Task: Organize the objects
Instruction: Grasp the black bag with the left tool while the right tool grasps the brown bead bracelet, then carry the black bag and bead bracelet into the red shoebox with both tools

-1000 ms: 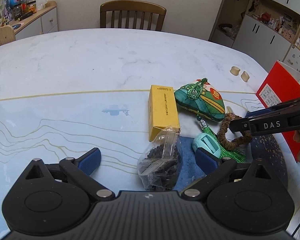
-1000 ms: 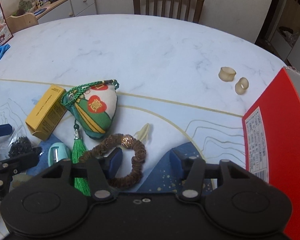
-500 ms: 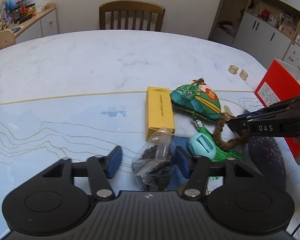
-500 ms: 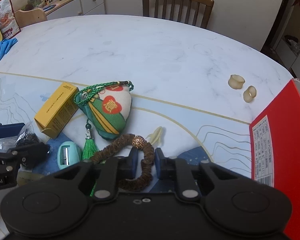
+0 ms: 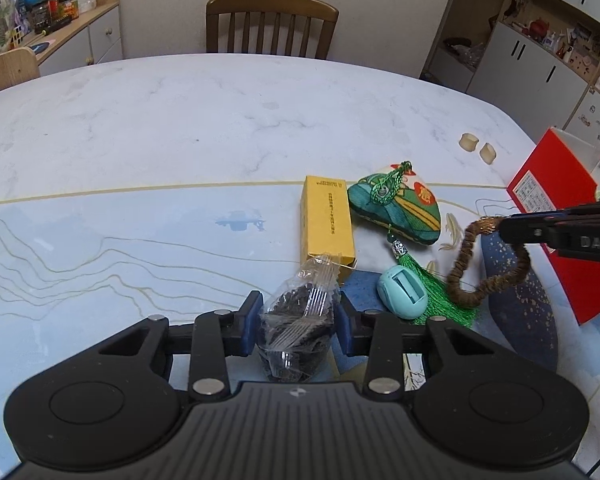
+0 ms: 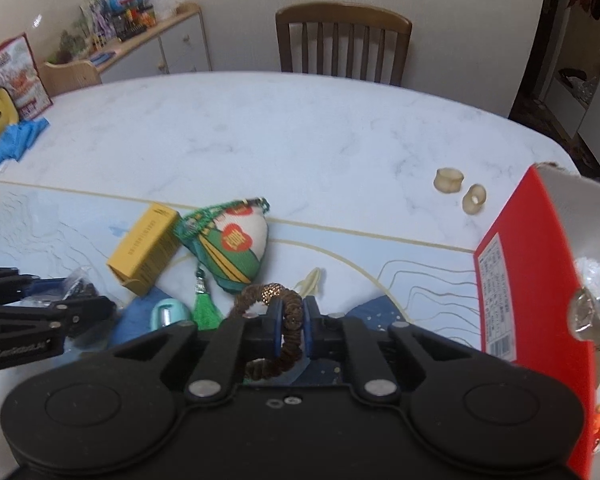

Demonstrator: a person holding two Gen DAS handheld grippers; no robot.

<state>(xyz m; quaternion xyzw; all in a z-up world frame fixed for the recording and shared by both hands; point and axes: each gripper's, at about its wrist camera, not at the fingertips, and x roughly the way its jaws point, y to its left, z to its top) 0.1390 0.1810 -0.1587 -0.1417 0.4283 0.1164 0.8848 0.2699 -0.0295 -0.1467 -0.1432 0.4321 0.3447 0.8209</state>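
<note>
left gripper (image 5: 297,318) jaws just closing, clamped on clear plastic bag of dark bits (image 5: 296,320) | right gripper (image 6: 291,322) pinching brown scrunchie (image 6: 278,320), lifted at 3 o'clock | 12 o'clock: one yellow carton (image 5: 327,222), one green sachet (image 5: 396,214), one teal sharpener (image 5: 402,292) | two beige rings (image 5: 478,148) | red box (image 6: 536,292) far right

Surface: marbled white table (image 5: 220,120), blue-patterned mat (image 5: 100,240) laid over it
At 12 o'clock: yellow box (image 5: 327,224), embroidered sachet (image 5: 396,212)
At 2 o'clock: red box (image 5: 556,216)

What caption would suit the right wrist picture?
Hand-held gripper pinching a brown scrunchie beside a red box.
</note>
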